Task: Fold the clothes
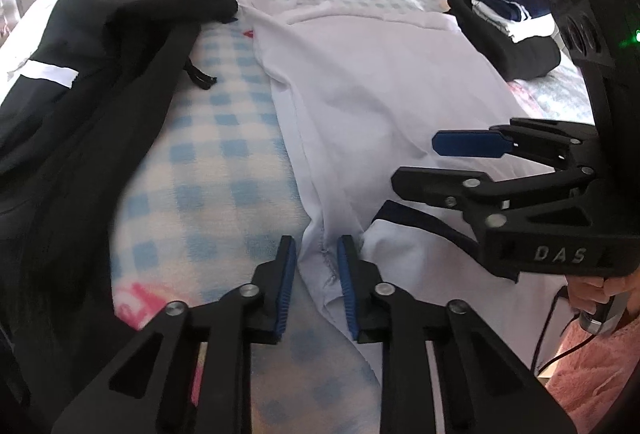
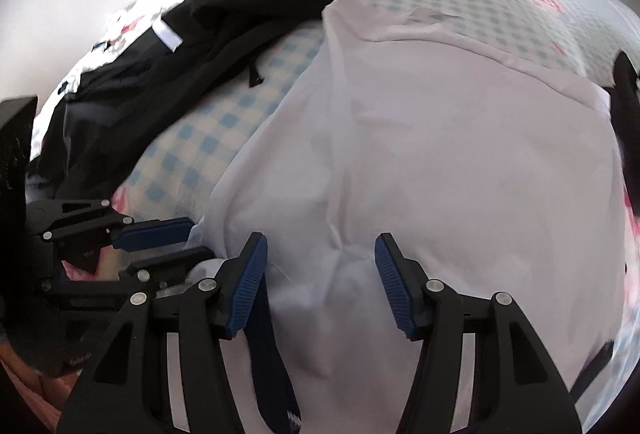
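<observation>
White shirt [image 1: 360, 82] spread flat on a bed [image 1: 208, 154] covered by a blue-and-white checked blanket, near edge toward the operator. The left gripper [image 1: 317, 286] straddles the shirt's stitched side seam at the near hem, its fingers [image 1: 286, 286] slightly apart with a narrow ridge of cloth standing between them but not yet pinched. The right gripper [image 2: 320, 282] hovers low over the near part of the shirt, fingers [image 2: 248, 286] wide apart and holding nothing; a navy-trimmed sleeve edge [image 2: 268, 346] lies under its left finger. A black garment [image 1: 80, 94] lies heaped along the shirt's left side, touching its far corner near the collar. A folded navy-and-white pile [image 1: 516, 26] sits at the far right of the bed.

Probable faults: (1) the left fingers may close on a single layer of the seam, so the underlayer drags and the fold comes out skewed; (2) they may catch the blanket with the hem, since the cloth lies directly on it; (3) the right fingers may take the sleeve trim rather than the hem, twisting the fold; (4) lifting the shirt may pull the black garment along where the two touch
</observation>
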Tool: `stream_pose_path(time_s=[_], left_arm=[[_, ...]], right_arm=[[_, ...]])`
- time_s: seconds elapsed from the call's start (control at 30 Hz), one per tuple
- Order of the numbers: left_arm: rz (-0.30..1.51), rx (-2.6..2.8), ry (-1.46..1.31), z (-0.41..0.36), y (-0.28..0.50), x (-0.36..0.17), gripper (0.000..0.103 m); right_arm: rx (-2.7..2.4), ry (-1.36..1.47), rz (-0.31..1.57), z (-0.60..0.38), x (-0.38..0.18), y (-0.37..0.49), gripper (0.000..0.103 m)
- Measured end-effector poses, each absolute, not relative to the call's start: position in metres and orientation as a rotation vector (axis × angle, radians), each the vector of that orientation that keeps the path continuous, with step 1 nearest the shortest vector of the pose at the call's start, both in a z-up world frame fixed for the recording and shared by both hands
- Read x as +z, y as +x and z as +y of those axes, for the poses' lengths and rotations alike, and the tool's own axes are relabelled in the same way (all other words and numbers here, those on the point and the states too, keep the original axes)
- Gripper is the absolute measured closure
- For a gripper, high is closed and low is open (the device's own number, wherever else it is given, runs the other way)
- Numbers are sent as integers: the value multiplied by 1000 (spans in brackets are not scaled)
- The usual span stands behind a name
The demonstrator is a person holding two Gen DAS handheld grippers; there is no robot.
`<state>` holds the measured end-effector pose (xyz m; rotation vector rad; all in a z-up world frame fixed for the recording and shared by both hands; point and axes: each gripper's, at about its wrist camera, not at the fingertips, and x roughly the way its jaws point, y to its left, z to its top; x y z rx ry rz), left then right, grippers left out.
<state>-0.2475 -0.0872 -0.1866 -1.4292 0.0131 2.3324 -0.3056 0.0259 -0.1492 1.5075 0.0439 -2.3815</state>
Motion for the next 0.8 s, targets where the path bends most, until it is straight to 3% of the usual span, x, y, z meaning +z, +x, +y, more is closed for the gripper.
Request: stream_pose_path(time_s=[0.43,0.57,0.8], left_arm=[[41,2298,-1463,-83,-245,-199,85],[41,2319,-1471,-83,-249,-204,97],[-48,2383,-1465,-105,-242,-192,101]], right_arm=[[-2368,1551,12,34,-158,-304,45],[-2368,1565,22,34,-164,-306,45],[-2426,1530,-8,41,-154,-300,45]])
